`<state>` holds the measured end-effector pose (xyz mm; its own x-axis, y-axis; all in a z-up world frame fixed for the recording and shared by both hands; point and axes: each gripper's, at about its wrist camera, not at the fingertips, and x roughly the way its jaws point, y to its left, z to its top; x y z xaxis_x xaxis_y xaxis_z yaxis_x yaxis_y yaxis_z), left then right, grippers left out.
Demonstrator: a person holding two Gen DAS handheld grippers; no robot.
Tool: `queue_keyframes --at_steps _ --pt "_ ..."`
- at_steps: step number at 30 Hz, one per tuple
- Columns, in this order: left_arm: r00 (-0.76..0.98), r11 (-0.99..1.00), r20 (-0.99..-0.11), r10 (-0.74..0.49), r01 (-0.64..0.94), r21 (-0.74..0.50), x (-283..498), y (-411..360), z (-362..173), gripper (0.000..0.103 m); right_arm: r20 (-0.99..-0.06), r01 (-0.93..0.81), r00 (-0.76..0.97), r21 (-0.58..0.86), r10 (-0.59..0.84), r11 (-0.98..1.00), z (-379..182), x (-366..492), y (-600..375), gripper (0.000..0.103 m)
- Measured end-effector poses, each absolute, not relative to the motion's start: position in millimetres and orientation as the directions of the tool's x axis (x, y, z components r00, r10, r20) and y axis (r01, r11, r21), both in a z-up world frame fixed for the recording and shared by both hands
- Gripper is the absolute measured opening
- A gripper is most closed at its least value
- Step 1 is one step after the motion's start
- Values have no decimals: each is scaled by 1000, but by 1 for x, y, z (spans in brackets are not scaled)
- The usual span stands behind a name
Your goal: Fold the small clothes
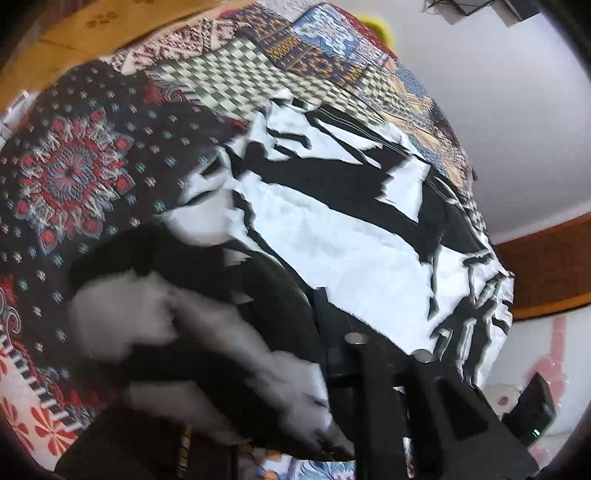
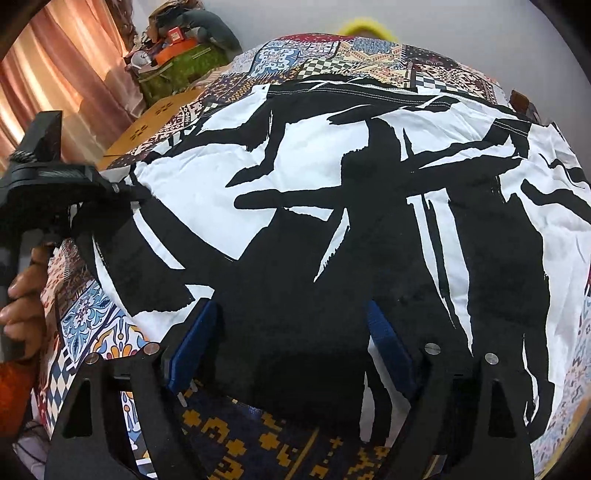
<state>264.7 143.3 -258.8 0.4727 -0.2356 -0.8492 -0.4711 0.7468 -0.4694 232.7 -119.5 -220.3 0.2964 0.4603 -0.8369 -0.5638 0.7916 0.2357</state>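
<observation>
A black-and-white printed garment (image 2: pixel 332 177) lies spread on a patchwork bedspread (image 2: pixel 280 55). My right gripper (image 2: pixel 291 332) is open, its blue-padded fingers (image 2: pixel 192 343) straddling the garment's near edge. My left gripper (image 2: pixel 122 192) shows at the left of the right wrist view, shut on the garment's left corner. In the left wrist view the garment (image 1: pixel 351 236) stretches away, and a blurred fold of it (image 1: pixel 207 350) bunches at the black fingers (image 1: pixel 373 402).
The bedspread (image 1: pixel 74 166) covers the bed. A wooden board (image 2: pixel 147 125), a green bag (image 2: pixel 181 70) and curtains (image 2: pixel 59 74) stand at far left. A yellow object (image 2: pixel 369 27) lies beyond the bed. A dark box (image 1: pixel 532 417) sits on the floor.
</observation>
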Motion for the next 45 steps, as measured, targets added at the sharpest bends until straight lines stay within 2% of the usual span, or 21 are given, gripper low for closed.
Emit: queue_keyframes --at_steps 2,7,14,18,21,24,27,29,32,35,37,39,41,42,43,45 --pt "493 748 -843 -216 -471 -467 261 147 -253 13 -832 -558 314 228 457 798 -216 231 -122 76" --pt "575 776 -815 -78 -478 -412 239 166 -211 10 -790 -520 435 172 433 836 -191 229 -140 76" --pt "651 869 -752 99 -425 -254 225 170 -144 10 -827 -518 391 165 404 839 -207 226 -147 77" --pt "695 921 -708 127 -348 -177 238 135 -111 9 -848 -538 363 149 387 830 -223 223 -135 77" --pt "737 960 -672 79 -239 -149 256 89 -88 9 -844 -517 347 190 408 835 -223 228 -136 80" --pt "754 982 -656 -19 -109 -154 275 35 -73 9 -840 -513 336 216 425 831 -220 229 -141 79" --pt "725 987 -672 -151 68 -148 289 -27 -75 9 -828 -500 349 231 438 835 -212 224 -151 77" --pt "687 981 -701 -192 149 -122 294 -61 -87 9 -822 -489 366 228 436 842 -207 222 -160 77" --pt "612 971 -758 -223 211 -115 298 -87 -117 9 -814 -463 400 216 421 859 -198 214 -182 77" --pt "513 958 -812 -278 213 -193 301 -87 -153 9 -813 -436 423 204 400 877 -194 211 -202 77" --pt "475 944 -817 -326 207 -256 299 -81 -169 9 -813 -420 431 204 392 885 -193 210 -213 77" --pt "449 941 -830 -332 215 -260 298 -81 -178 9 -811 -399 443 205 383 894 -192 209 -224 77" --pt "442 945 -838 -320 217 -247 293 -86 -177 17 -805 -387 453 211 384 898 -190 206 -232 77" --pt "432 942 -841 -325 220 -251 293 -84 -175 34 -799 -380 461 214 385 900 -187 203 -236 77" --pt "424 940 -843 -331 222 -258 289 -83 -174 55 -794 -377 469 216 387 901 -185 203 -240 77" --pt "455 936 -821 -345 231 -266 273 -80 -164 68 -780 -373 491 216 389 903 -178 197 -244 77"
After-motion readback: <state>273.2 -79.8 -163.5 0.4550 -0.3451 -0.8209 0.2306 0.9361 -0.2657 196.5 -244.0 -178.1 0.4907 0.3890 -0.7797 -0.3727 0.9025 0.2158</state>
